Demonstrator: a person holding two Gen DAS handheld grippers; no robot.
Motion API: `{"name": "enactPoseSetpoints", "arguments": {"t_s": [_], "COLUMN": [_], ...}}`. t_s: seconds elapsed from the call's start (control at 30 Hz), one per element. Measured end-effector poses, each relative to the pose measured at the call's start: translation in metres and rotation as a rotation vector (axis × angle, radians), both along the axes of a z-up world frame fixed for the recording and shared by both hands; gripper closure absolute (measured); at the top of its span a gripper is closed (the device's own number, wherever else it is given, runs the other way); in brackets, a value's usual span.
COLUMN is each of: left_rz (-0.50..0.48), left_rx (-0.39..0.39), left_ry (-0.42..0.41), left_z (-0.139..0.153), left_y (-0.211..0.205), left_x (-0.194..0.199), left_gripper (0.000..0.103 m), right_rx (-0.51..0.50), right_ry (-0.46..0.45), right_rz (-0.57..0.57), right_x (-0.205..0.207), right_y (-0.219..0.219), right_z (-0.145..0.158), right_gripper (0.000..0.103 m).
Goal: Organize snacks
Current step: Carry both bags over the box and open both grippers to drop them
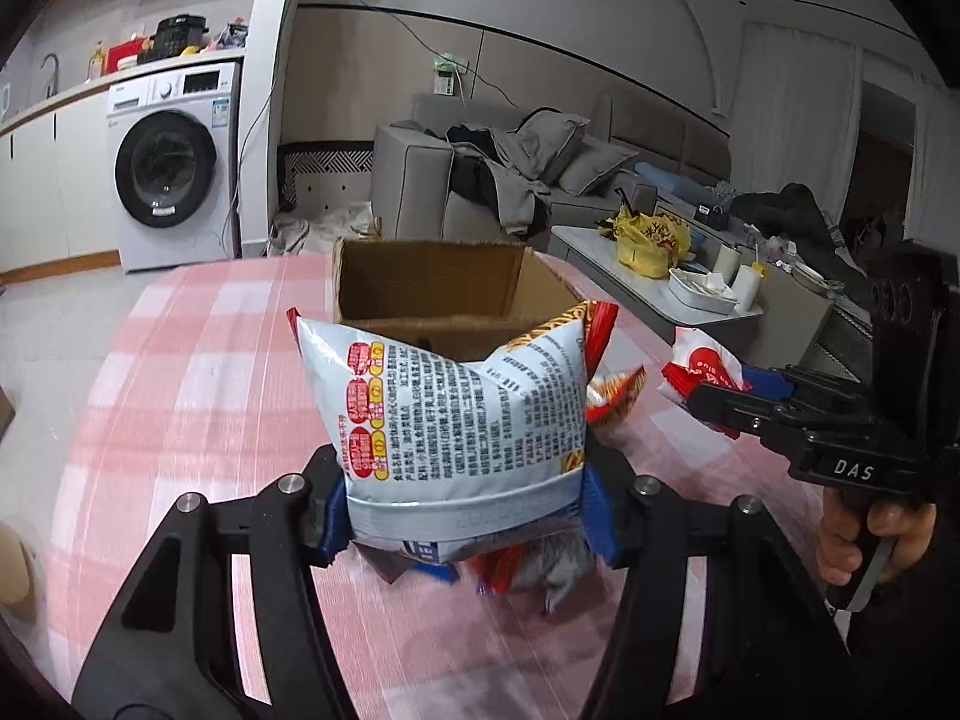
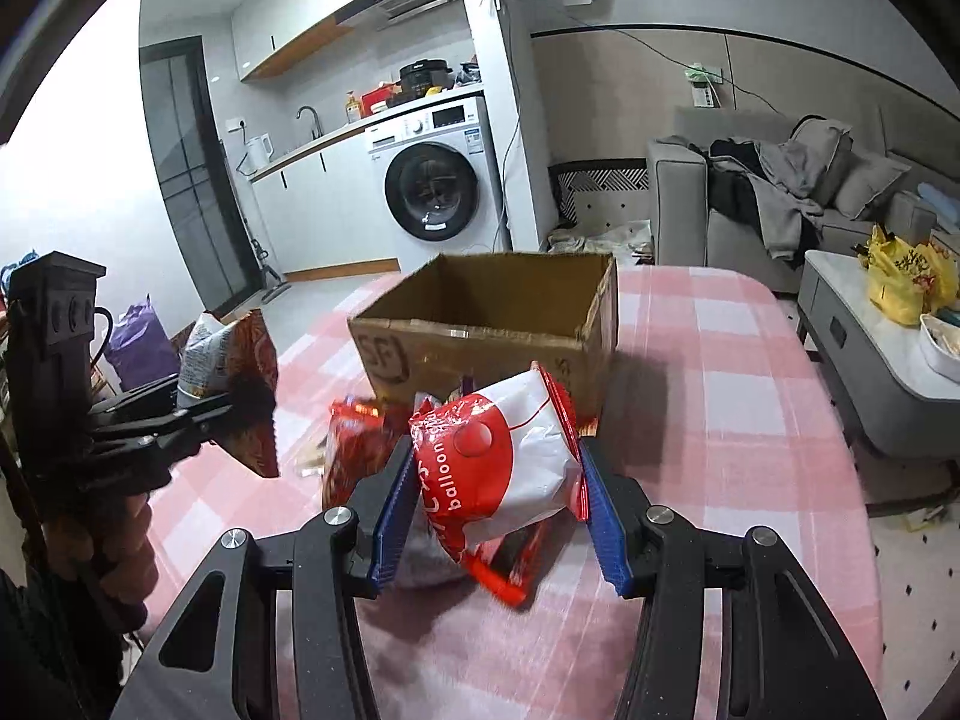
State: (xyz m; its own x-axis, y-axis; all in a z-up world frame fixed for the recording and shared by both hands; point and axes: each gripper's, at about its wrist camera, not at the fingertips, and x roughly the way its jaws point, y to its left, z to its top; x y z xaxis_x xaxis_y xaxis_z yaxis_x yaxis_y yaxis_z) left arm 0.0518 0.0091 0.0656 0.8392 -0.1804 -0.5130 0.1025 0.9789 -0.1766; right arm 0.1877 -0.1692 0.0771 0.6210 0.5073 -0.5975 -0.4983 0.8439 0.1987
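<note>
Both my grippers hold snacks above the pink-and-white checked cloth of the counter (image 2: 720, 360), just short of the open brown cardboard box (image 2: 498, 324) that stands on it. My left gripper (image 1: 465, 510) has its jaws partly closed on the sealed bottom edge of a silver-grey snack bag with red labels and dense black print (image 1: 456, 414); the bag stands upright between the blue pads, its top level with the box's near wall. My right gripper (image 2: 495, 510) has its jaws narrowed on a red-and-white glossy packet printed "balloon" (image 2: 510, 462), tilted and clear of the cloth, directly in front of the box. More red packets (image 2: 354, 450) lie on the counter in front of the box, below and between the two held bags. The box's interior looks bare where I can see it. Beyond the box stand a white washing machine (image 2: 438, 180) and a grey sofa (image 2: 780, 192).
</note>
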Motion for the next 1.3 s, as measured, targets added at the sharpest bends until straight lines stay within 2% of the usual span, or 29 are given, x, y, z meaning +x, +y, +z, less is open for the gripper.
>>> {"name": "enactPoseSetpoints", "arguments": {"t_s": [0.23,0.57,0.87,1.07,1.3], "left_rz": [0.005,-0.002,0.006,0.017,0.045], "left_rx": [0.025,0.042,0.042,0.05,0.054], "left_ry": [-0.011,0.0,0.034,0.053,0.029], "left_z": [0.016,0.02,0.003,-0.014,-0.02], "left_y": [-0.003,0.005,0.007,0.009,0.014], "left_x": [0.034,0.094,0.136,0.157,0.172], "left_gripper": [0.046,0.046,0.046,0.046,0.046], "right_rx": [0.007,0.027,0.048,0.077,0.071], "right_ry": [-0.021,-0.009,0.008,0.047,0.061], "right_rz": [-0.006,-0.022,-0.028,-0.03,-0.025], "right_x": [0.022,0.062,0.096,0.116,0.13], "right_y": [0.011,0.028,0.041,0.046,0.055], "right_z": [0.017,0.025,0.023,0.008,-0.006], "right_gripper": [0.051,0.051,0.051,0.051,0.051]}}
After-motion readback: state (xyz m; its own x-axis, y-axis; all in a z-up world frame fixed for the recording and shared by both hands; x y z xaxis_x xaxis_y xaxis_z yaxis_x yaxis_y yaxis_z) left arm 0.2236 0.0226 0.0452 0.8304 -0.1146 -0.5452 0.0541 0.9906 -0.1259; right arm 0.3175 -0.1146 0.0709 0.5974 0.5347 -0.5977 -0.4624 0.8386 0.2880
